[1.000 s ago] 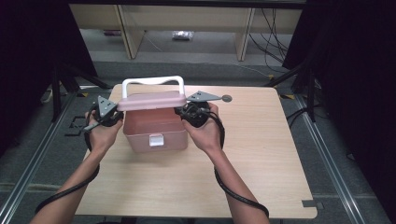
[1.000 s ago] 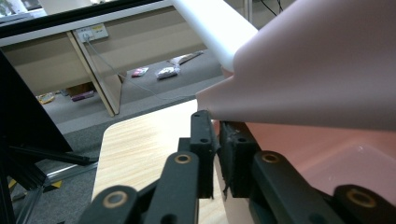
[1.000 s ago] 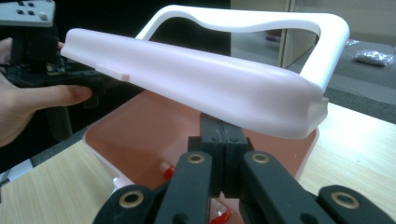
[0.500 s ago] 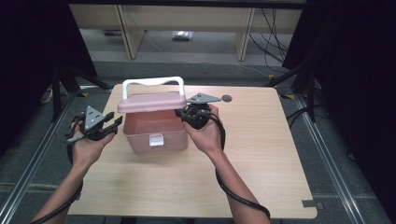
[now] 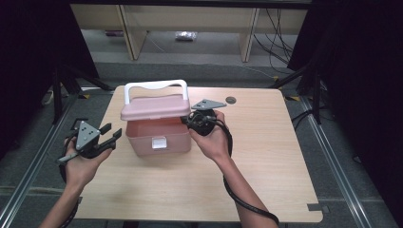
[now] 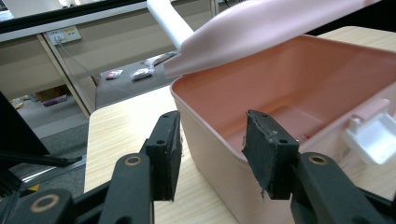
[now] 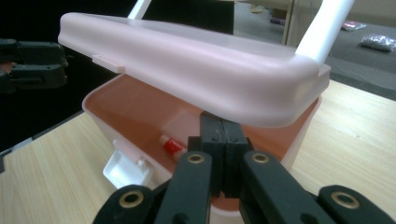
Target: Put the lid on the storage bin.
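The pink box (image 5: pixel 159 135) sits near the middle of the desk (image 5: pixel 266 161), its white latch (image 5: pixel 158 143) flipped down at the front wall and facing me. The lid (image 5: pixel 154 108) is propped partway up, white handle (image 5: pixel 154 88) standing above it — not fallen back, not shut.

My right gripper (image 5: pixel 195 121) is why the lid stays up. Its jaws are pressed together with nothing pinched between them, and I have them wedged as one blunt tip under the lid's right edge, over the box's rim. In the right gripper view (image 7: pixel 219 135) the closed tip sits just beneath the lid's rounded corner, and a small red-and-white item (image 7: pixel 172 144) lies on the box floor beyond it.

My left gripper (image 5: pixel 107 137) is off to the box's left, apart from it, near the desk's edge. Its jaws have just been opening and stand wide with nothing between them — in the left gripper view (image 6: pixel 212 149) the box's near corner shows in the gap, but farther off, untouched. I judge I've let go of that side so the left hand is free to reach in or take the lid, while the right holds the opening.
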`<act>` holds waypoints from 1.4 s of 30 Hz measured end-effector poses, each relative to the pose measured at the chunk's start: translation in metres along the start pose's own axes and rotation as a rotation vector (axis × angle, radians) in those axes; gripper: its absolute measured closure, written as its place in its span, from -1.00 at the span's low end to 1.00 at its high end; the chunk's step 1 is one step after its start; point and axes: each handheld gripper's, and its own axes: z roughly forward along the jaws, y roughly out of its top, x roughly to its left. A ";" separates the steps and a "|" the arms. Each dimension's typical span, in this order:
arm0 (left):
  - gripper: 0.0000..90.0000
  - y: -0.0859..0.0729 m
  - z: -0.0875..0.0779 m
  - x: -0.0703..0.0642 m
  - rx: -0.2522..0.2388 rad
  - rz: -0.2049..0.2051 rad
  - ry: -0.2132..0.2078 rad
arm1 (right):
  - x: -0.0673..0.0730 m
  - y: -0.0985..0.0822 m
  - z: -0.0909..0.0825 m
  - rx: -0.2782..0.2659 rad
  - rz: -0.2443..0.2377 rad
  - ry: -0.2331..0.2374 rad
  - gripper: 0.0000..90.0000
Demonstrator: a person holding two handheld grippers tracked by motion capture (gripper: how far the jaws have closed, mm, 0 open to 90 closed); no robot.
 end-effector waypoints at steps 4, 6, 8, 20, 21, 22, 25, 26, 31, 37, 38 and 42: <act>0.22 -0.002 -0.003 -0.001 -0.006 0.005 -0.004 | -0.001 -0.004 0.000 0.009 -0.014 0.004 1.00; 0.22 -0.003 -0.005 -0.002 -0.003 0.007 -0.002 | 0.000 -0.006 0.000 0.017 -0.007 -0.003 1.00; 0.21 -0.004 -0.006 -0.003 -0.011 0.008 -0.006 | 0.000 -0.007 0.001 0.017 -0.016 0.011 1.00; 0.21 -0.006 -0.008 -0.007 -0.014 0.001 -0.005 | 0.004 -0.016 0.001 0.087 -0.046 -0.006 1.00; 0.21 -0.006 -0.007 -0.007 -0.014 0.002 -0.005 | 0.005 -0.017 0.001 0.099 -0.032 0.001 1.00; 0.21 -0.007 -0.007 -0.008 -0.015 -0.001 -0.007 | 0.003 -0.017 0.000 0.117 -0.070 -0.003 1.00; 0.21 -0.008 -0.006 -0.008 -0.013 0.000 -0.009 | 0.006 -0.020 0.000 0.131 -0.057 -0.003 1.00; 0.21 -0.008 -0.006 -0.008 -0.006 0.000 -0.006 | 0.006 -0.020 0.000 0.140 -0.057 0.009 1.00; 0.20 -0.010 -0.006 -0.009 -0.004 -0.002 -0.011 | 0.007 -0.023 0.000 0.155 -0.041 0.010 1.00; 0.20 -0.014 -0.007 -0.010 -0.009 -0.012 -0.006 | 0.007 -0.024 -0.003 0.184 -0.048 0.002 1.00; 0.20 -0.014 -0.008 -0.010 -0.006 -0.011 -0.004 | 0.006 -0.025 -0.003 0.183 -0.070 0.000 1.00; 0.18 -0.017 -0.009 -0.009 -0.022 -0.028 -0.003 | 0.005 -0.025 -0.008 0.186 -0.055 -0.005 1.00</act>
